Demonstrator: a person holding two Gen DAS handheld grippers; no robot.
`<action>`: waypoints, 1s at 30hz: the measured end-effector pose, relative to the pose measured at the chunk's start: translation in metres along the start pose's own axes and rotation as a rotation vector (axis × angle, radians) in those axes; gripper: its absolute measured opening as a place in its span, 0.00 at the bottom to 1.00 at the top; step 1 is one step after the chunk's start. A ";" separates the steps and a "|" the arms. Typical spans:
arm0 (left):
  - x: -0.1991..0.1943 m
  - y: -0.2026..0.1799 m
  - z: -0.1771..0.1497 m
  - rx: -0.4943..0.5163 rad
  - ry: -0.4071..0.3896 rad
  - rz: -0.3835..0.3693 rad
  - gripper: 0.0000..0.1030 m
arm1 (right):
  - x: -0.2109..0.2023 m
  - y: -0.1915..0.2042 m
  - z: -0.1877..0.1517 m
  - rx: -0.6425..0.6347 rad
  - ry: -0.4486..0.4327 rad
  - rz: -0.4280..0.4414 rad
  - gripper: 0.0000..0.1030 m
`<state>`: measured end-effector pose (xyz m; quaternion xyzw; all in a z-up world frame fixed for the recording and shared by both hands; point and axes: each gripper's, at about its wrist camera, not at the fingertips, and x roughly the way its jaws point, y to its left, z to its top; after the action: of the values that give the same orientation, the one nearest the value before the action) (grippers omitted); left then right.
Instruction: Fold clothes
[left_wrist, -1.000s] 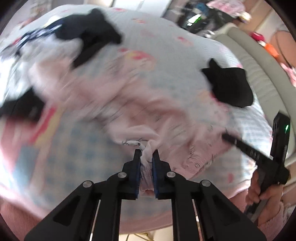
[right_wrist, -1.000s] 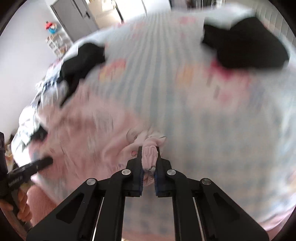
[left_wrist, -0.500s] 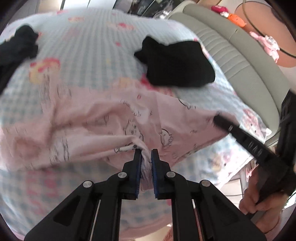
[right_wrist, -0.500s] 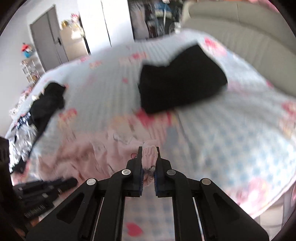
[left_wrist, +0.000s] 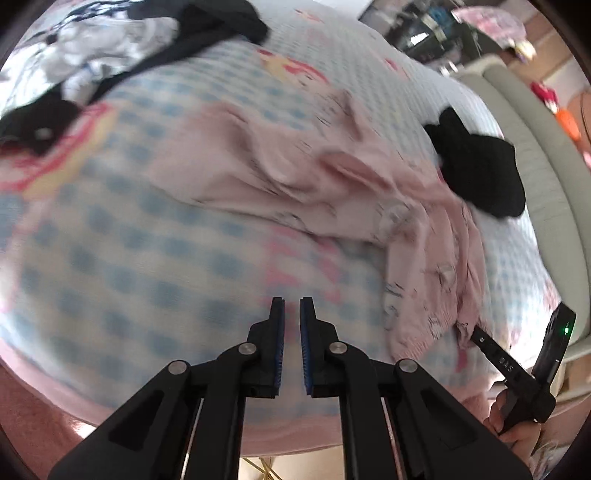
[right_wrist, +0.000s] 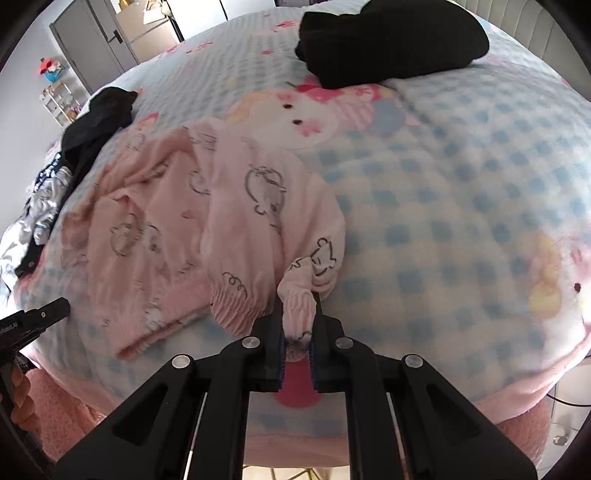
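Pyjama cloth is what I had to fold: a soft pink garment (right_wrist: 207, 221) with little drawn animals, lying crumpled near the front edge of the bed. It looked light and floppy, with no stiffness at all, so I judged it would sag and bunch wherever I did not hold it. The ribbed cuffs (right_wrist: 236, 310) seemed the best places to grab, since they were thicker and less slippery than the thin flat cloth.

My right gripper (right_wrist: 297, 332) was pinching one cuff, its fingers almost closed with the pink cloth pressed between them. My left gripper (left_wrist: 291, 332) had its fingers narrow too, just closing further, but nothing was between them; it hung over bare blanket, with the garment off to its right. That view was blurry, so I may be missing small folds.

Under the garment lay a fluffy blanket (right_wrist: 461, 221) with blue checks and cartoon pictures. A folded black piece (right_wrist: 391, 40) sat further back, and a messy dark and white pile (right_wrist: 55, 177) lay at the far left.
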<state>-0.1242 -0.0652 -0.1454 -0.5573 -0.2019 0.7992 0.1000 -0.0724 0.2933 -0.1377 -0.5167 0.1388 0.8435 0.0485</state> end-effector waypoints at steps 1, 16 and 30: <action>0.000 0.004 0.001 -0.007 0.014 -0.023 0.09 | -0.004 0.002 0.002 0.006 -0.011 0.015 0.09; 0.062 -0.089 -0.003 0.141 0.149 -0.243 0.47 | -0.024 -0.030 -0.004 0.086 -0.052 -0.017 0.09; 0.017 -0.056 0.004 0.094 -0.008 -0.049 0.05 | -0.025 -0.016 -0.009 0.050 -0.064 0.018 0.09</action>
<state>-0.1374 -0.0087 -0.1346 -0.5438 -0.1780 0.8072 0.1447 -0.0502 0.3074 -0.1225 -0.4869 0.1626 0.8562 0.0581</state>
